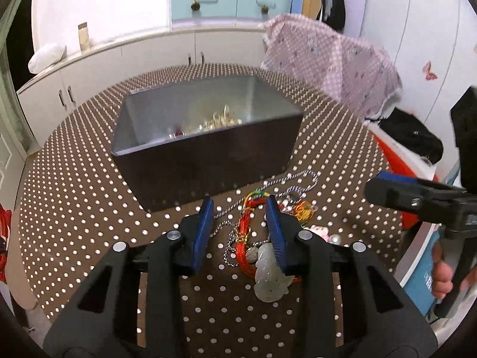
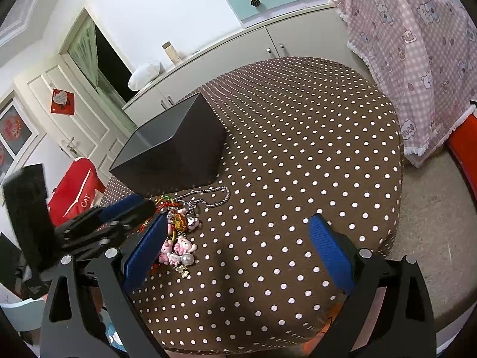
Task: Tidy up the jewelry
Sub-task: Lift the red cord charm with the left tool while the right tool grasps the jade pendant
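Between left gripper spread jaws: red braided cord, pale carved pendant; right gripper jaws wide.

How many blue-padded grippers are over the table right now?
2. The left gripper sits open above the red cord with pale jade pendant, near the dark box; the right gripper hangs open over bare polka-dot cloth.

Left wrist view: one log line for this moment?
left claw: open, astride red cord | right claw: open, empty | silver chain: on table | box: holds jewelry
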### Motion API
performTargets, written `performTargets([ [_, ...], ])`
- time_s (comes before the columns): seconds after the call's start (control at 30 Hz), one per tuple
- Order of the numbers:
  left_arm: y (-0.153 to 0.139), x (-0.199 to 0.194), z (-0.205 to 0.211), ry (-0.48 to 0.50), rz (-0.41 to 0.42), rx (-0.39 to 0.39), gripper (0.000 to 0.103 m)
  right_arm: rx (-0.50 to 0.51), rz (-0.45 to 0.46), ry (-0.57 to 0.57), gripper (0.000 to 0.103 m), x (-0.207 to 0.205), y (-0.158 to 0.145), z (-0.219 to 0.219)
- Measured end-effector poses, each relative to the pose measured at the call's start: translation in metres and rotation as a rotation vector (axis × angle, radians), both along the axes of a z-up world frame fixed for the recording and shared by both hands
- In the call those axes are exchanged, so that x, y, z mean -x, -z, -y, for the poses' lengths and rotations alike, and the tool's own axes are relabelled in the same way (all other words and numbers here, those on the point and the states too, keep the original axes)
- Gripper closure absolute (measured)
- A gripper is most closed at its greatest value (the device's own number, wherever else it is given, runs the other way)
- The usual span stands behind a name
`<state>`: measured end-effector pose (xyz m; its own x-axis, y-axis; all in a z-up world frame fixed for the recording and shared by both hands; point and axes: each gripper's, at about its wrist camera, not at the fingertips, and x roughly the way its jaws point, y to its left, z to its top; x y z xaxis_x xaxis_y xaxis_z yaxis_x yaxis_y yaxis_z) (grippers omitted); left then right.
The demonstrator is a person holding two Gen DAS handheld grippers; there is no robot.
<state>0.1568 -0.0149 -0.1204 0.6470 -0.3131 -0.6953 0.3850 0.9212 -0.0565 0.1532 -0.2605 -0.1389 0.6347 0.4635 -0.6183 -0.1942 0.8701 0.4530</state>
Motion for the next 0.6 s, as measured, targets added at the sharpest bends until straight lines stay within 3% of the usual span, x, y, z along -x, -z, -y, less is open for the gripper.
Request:
performTargets([
  [0.13,0.005,0.0,-0.001,0.009,-0.016,-0.011,0.073,0.01,0.003,-0.011,0.011,0.0,-0.001,-0.006],
  [0.2,0.007,-0.002,0.001,0.016,-0.03,-0.026,0.087,0.006,0.002,-0.014,0.011,0.0,-0.001,-0.01],
  [0.3,0.01,-0.005,0.001,0.009,-0.036,-0.036,0.096,0.007,0.001,-0.02,0.011,0.001,-0.001,-0.015],
  [0.47,-0.005,-0.002,-0.019,-0.028,-0.014,0.072,0.096,0.018,0.006,-0.022,0.011,0.0,-0.003,-0.021],
  [0.6,-0.023,0.008,-0.025,-0.036,0.031,0.099,0.096,0.023,0.013,-0.022,0.011,0.0,-0.007,-0.025],
])
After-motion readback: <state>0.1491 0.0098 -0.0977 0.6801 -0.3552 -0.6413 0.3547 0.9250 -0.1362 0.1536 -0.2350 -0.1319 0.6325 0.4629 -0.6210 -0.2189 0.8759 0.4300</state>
